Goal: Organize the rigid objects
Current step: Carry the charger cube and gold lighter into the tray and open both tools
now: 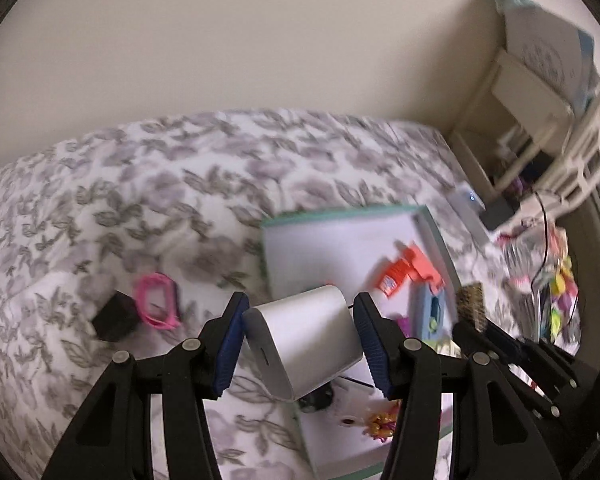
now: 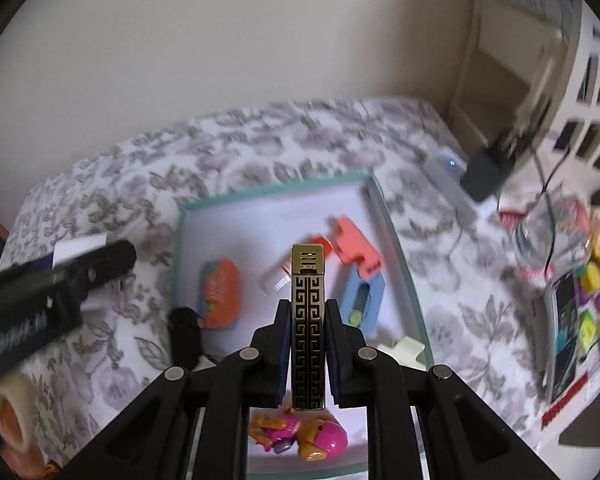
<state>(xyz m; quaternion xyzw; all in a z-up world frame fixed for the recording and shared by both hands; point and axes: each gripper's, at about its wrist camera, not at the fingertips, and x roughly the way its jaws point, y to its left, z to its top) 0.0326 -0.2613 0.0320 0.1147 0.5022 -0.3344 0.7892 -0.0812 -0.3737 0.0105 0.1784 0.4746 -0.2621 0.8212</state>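
Note:
My left gripper [image 1: 300, 320] is shut on a white rectangular power bank [image 1: 306, 340], held tilted above the near left corner of a teal-rimmed white tray [image 1: 436, 236] on the bed. My right gripper [image 2: 308, 320] is shut on a gold and black patterned lighter [image 2: 309, 320], upright above the tray [image 2: 396, 236]. In the tray lie a coral and blue toy [image 2: 358, 268], an orange packet [image 2: 220, 296], a small white tube [image 2: 276, 278] and a pink and orange figure [image 2: 300, 436]. The right gripper with the lighter [image 1: 471, 306] shows at the right of the left wrist view.
A pink band [image 1: 158, 300] and a black cube [image 1: 114, 316] lie on the floral bedspread left of the tray. A tape roll [image 2: 10, 420] sits at the lower left. A white charger [image 2: 450, 184], cables, colourful clutter [image 2: 588, 292] and a white basket [image 2: 588, 120] crowd the right side.

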